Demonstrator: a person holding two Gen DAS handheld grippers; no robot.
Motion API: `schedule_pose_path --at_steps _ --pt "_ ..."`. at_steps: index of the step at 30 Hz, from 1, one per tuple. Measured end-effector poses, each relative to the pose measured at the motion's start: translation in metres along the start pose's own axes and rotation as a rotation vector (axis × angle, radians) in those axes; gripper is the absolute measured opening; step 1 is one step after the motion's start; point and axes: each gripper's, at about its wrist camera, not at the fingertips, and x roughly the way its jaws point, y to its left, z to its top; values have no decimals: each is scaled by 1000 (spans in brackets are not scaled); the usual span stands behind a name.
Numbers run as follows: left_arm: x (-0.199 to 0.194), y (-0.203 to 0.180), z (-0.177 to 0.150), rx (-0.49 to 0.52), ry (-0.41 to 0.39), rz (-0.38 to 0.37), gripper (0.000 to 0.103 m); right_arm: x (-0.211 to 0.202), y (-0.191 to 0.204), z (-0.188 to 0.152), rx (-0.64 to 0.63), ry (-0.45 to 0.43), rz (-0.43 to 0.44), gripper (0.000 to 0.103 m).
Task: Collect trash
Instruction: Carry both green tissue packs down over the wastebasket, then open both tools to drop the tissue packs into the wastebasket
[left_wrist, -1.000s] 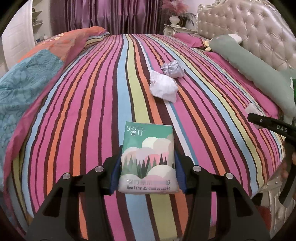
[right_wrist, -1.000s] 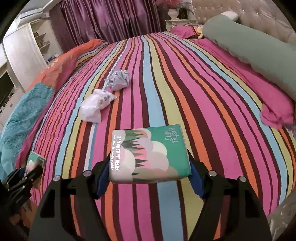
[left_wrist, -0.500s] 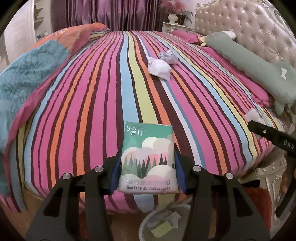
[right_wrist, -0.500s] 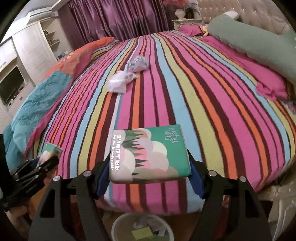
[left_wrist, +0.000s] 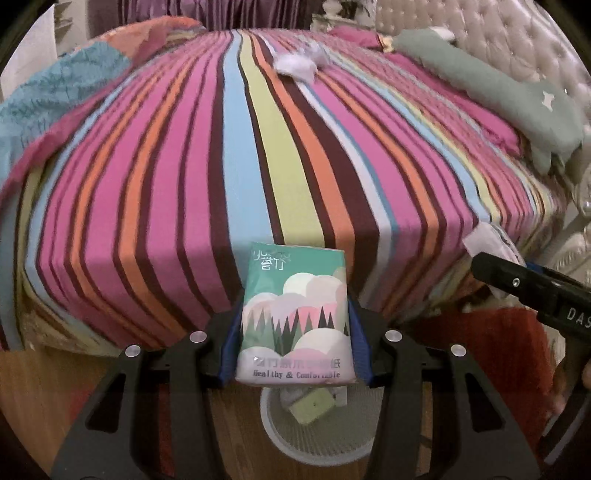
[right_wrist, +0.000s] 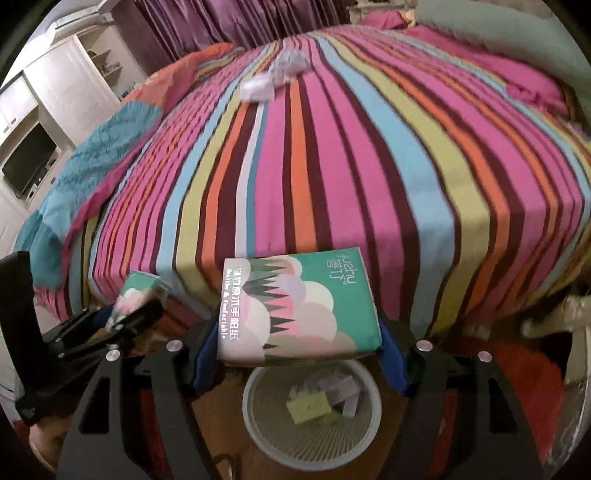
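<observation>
My left gripper (left_wrist: 293, 325) is shut on a green tissue pack (left_wrist: 295, 314), held upright above a white mesh waste bin (left_wrist: 273, 435) on the floor. My right gripper (right_wrist: 297, 328) is shut on a second green tissue pack (right_wrist: 295, 306), held flat above the same bin (right_wrist: 258, 439), which holds paper scraps. Two crumpled white paper wads (left_wrist: 299, 64) lie far up the striped bed, also in the right wrist view (right_wrist: 273, 75). The left gripper shows in the right wrist view (right_wrist: 133, 314), and the right gripper in the left wrist view (left_wrist: 524, 280).
The striped bed (left_wrist: 295, 147) fills the view ahead, its foot edge just beyond both grippers. A green bolster (left_wrist: 480, 85) and tufted headboard (left_wrist: 517, 44) are at the right. A teal and orange quilt (right_wrist: 96, 158) lies on the left. A red rug (left_wrist: 498, 362) is beside the bin.
Both grippers have pulled back from over the bed to beyond its foot edge, still holding their packs. The waste bin has come fully into view beneath them.
</observation>
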Motion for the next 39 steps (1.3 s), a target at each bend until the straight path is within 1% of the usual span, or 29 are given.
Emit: schedule_pose_path --at_steps 5,8,11,13,20,24,26,30,33,39 --pt "21 -6 -32 -18 84 -24 49 15 -3 -27 26 80 -3 68" --pt "33 -13 -47 -4 124 -26 49 28 -6 -41 44 135 -18 68" --pt "48 -18 -62 6 177 -30 49 47 -11 -56 69 210 -27 68" --pt "59 -22 -71 27 211 -20 49 57 -14 -62 81 248 -32 68" --pt "92 -26 -88 17 320 -22 49 90 -25 -81 114 381 -63 68" --pt "114 -27 -100 0 405 -37 49 109 -31 -90 149 452 -70 68" --pt "125 -27 -109 -3 458 -44 49 116 -33 -96 184 473 -67 68" --pt "142 -27 -121 -24 533 -58 49 134 -46 -106 269 518 -71 68" --pt "155 -26 -128 -53 581 -68 49 147 -51 -114 305 558 -82 68" --pt "178 -23 -143 -96 667 -74 49 167 -62 -125 357 611 -102 68"
